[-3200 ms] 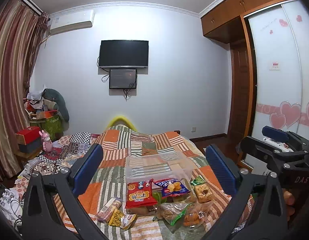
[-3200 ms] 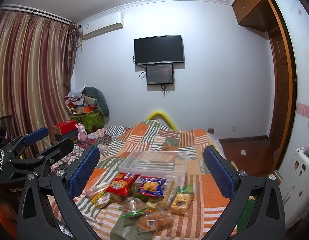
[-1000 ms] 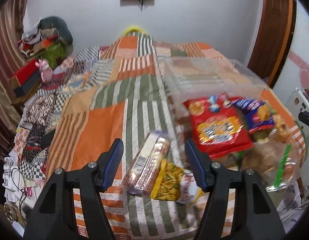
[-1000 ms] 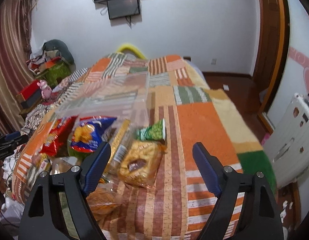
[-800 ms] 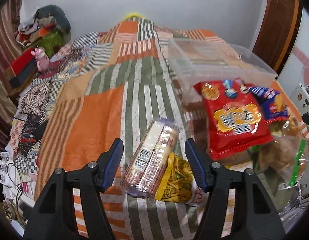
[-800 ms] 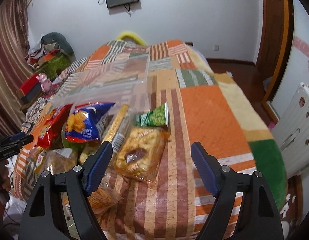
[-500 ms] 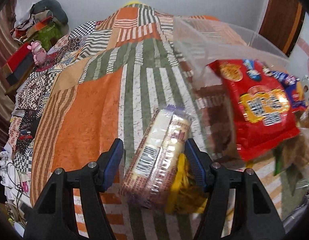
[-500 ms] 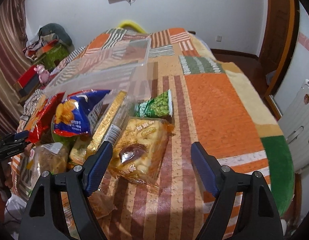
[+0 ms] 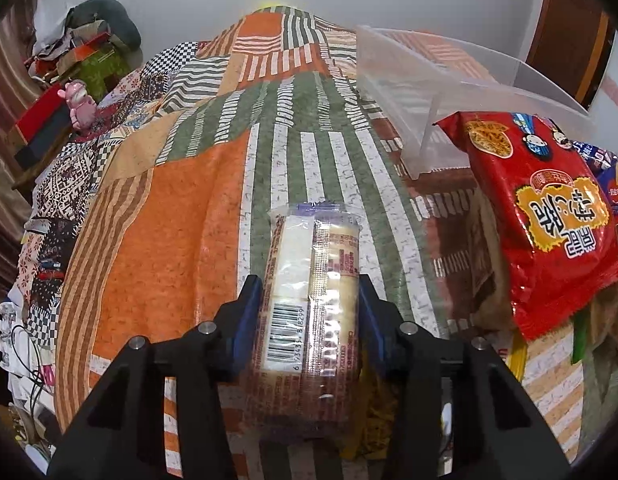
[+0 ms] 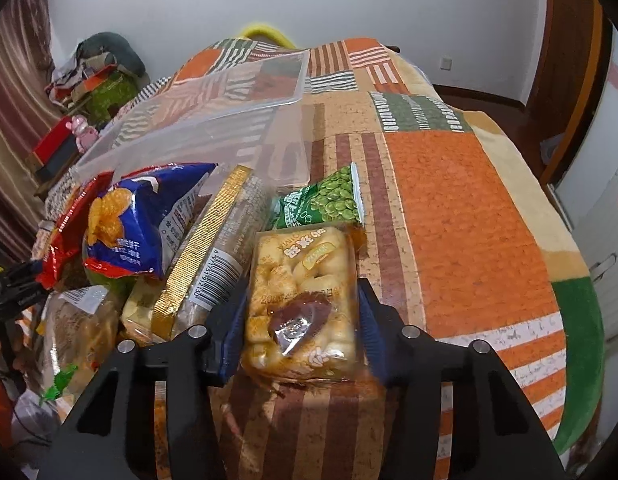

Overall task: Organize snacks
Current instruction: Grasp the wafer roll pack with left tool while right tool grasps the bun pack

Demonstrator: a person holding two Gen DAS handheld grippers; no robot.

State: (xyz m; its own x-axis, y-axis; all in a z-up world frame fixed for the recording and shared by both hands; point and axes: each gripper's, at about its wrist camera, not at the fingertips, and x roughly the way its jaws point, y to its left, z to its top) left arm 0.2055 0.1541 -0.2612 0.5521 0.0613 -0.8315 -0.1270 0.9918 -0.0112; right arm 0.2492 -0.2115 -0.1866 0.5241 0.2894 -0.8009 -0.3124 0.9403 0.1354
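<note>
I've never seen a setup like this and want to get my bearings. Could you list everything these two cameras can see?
Clear-wrapped pale wafer pack: one, cream, between the left gripper's pads.
Clear pack of golden puffed pastries: one, yellow, between the right gripper's pads.
Red snack bag: one, red, beside the clear tub.
Blue crisp bag: one, blue, in the pile.
Green pea packet: one, green, behind the pastries.
Gold-edged biscuit pack: one, gold, leaning in the pile.
Clear plastic tub: one, transparent, behind the pile.
Patchwork quilt: one, orange and green, under everything.
Left gripper: closed on the wafers.
Right gripper: closed on the pastries.
</note>
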